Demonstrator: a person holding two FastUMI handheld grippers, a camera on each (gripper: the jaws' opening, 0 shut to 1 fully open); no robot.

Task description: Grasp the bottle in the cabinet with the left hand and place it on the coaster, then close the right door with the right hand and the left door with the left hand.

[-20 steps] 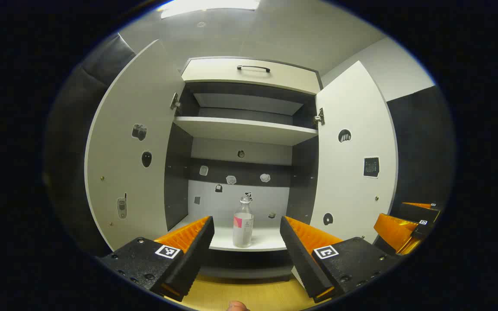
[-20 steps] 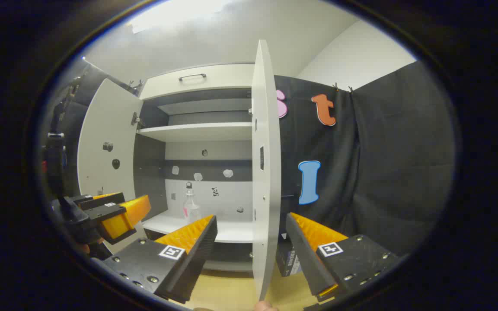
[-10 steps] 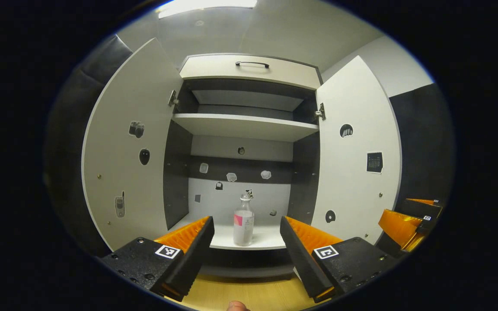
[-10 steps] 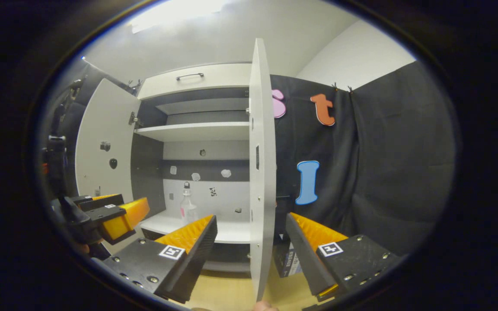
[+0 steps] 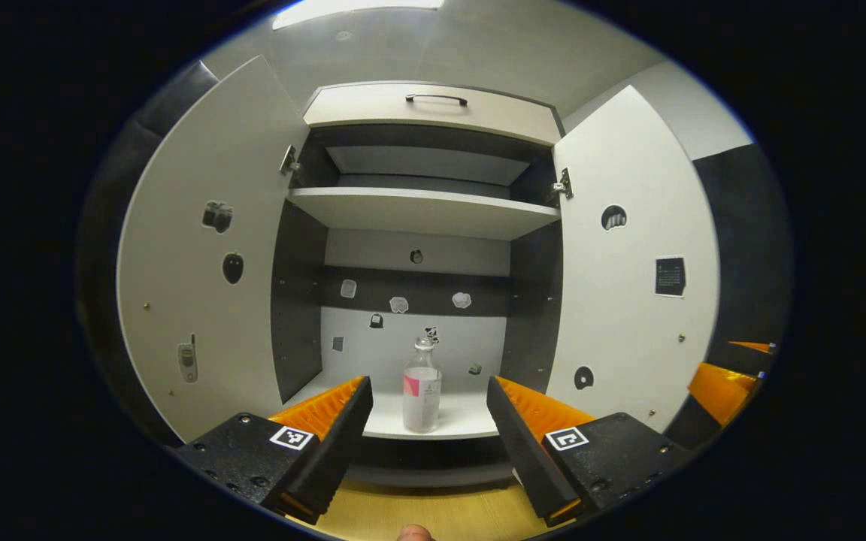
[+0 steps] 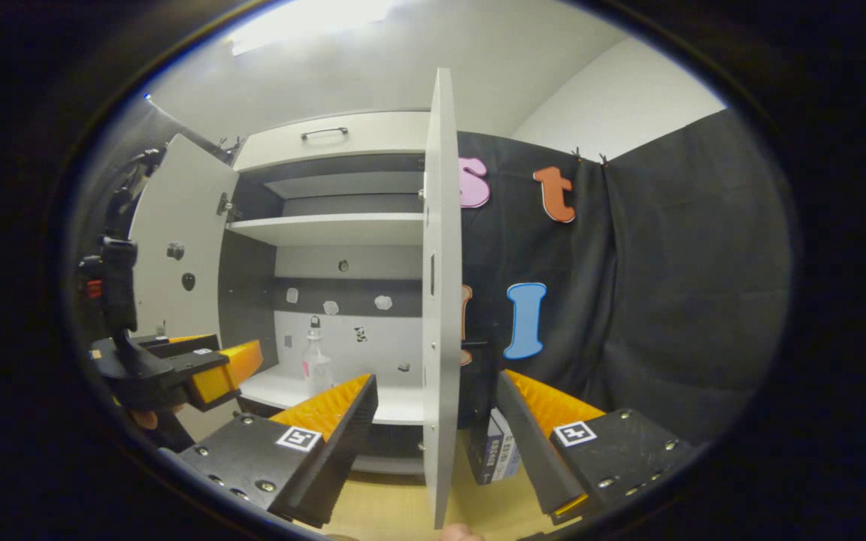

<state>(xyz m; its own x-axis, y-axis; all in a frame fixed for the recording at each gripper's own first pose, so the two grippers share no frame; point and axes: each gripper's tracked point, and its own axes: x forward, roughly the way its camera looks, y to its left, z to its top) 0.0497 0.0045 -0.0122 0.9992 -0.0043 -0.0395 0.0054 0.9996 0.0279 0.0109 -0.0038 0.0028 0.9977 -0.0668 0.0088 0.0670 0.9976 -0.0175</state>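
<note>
A clear bottle point(image 5: 422, 387) with a pink label stands upright on the cabinet's lower shelf point(image 5: 467, 419), near its front edge. My left gripper point(image 5: 428, 386) is open in front of the cabinet and short of the shelf, with the bottle framed between its fingers. Both doors stand wide open: the left door point(image 5: 207, 263) and the right door point(image 5: 628, 285). My right gripper point(image 6: 434, 382) is open too, with the right door's edge point(image 6: 440, 300) standing between its fingers, apart from them. The bottle point(image 6: 317, 364) and the left gripper point(image 6: 200, 368) appear at the left in the right gripper view.
The upper shelf point(image 5: 422, 214) is bare, and a drawer with a dark handle point(image 5: 437, 98) sits on top. The right gripper point(image 5: 726, 379) shows beyond the right door. A small box point(image 6: 495, 451) stands behind that door on the wooden tabletop point(image 6: 395, 511).
My left gripper has moved closer to the cabinet, so the doors and shelves look larger. The right gripper has shifted slightly, and the door edge sits a little further left in its view.
</note>
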